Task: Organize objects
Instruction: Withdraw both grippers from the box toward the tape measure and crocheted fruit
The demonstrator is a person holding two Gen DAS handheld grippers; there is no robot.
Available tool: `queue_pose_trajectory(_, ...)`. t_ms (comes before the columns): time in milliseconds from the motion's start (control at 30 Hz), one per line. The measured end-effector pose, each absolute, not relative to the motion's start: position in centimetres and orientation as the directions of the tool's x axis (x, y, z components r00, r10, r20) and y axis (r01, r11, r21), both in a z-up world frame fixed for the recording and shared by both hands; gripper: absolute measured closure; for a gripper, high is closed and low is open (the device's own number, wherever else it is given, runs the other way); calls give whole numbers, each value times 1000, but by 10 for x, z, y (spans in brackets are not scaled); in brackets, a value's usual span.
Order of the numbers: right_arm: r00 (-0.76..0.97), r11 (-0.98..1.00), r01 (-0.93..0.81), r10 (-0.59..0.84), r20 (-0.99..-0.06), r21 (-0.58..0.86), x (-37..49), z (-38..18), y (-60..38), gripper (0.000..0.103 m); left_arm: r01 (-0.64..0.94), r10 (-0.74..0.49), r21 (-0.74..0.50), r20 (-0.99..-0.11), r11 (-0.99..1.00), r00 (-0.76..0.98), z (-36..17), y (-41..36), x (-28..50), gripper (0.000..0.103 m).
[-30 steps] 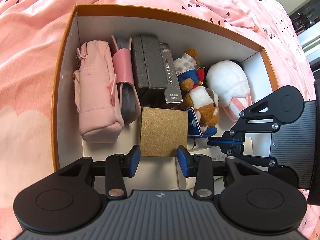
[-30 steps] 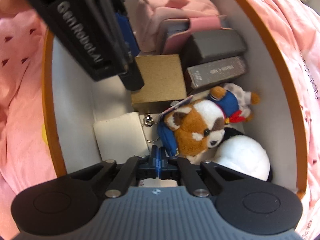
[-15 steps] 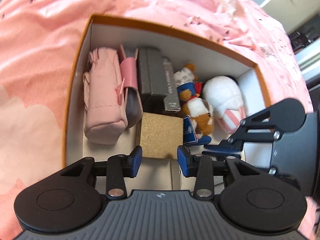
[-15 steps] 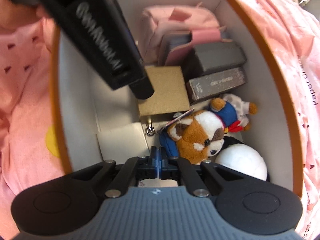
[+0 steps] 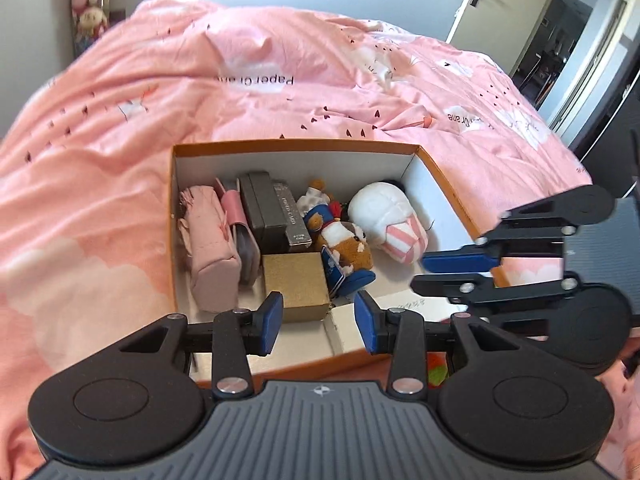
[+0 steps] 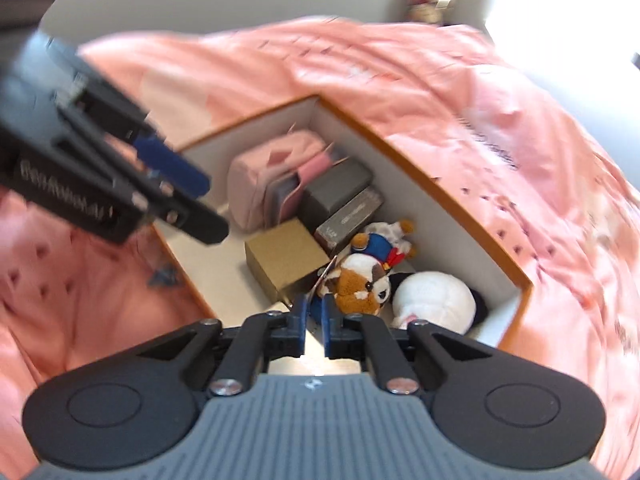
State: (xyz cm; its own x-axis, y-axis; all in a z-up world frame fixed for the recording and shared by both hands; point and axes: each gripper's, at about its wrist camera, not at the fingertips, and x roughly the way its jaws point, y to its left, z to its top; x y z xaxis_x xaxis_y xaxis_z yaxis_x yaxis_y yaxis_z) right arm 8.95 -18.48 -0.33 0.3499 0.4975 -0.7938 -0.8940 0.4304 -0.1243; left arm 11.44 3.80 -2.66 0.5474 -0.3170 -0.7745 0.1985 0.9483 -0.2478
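Note:
An orange-rimmed cardboard box (image 5: pixel 448 184) (image 6: pixel 472 216) sits on the pink bed. In it lie a pink pouch (image 5: pixel 208 240) (image 6: pixel 264 168), a pink wallet (image 5: pixel 236 216), dark card boxes (image 5: pixel 268 208) (image 6: pixel 340 192), a gold box (image 5: pixel 296 284) (image 6: pixel 284 256), a brown plush dog (image 5: pixel 348 240) (image 6: pixel 364 280) and a white plush (image 5: pixel 388 216) (image 6: pixel 432 292). My left gripper (image 5: pixel 319 318) is open and empty above the box's near edge. My right gripper (image 6: pixel 314 328) (image 5: pixel 436 270) is slightly open and empty over the box's near right side.
The pink duvet (image 5: pixel 280 80) (image 6: pixel 440 92) surrounds the box on all sides. Stuffed toys (image 5: pixel 86 8) stand on a shelf at the far left wall. A door (image 5: pixel 484 4) and a doorway are at the far right.
Both grippers have pulled up and back from the box, so the bed and room now show. The right gripper's fingers, shut before, have parted a little.

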Motion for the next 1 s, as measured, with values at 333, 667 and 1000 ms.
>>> queue_pose_trajectory(333,480,716,-698,487,-730,20,40,-8,-232,77,283,-346,-226,-783,932,517,-36,23,83,57)
queue_pose_trajectory(667,501,865,-495,364,-785,85,59,-69,-220,59,329,-389,-270,-836,905,386,-93,8,71,49)
queue_pose_trajectory(1000,493,892,-441,334,-803,101,61,-98,-221,50,107,-370,-354,-882,929,291,-143,6,72,34)
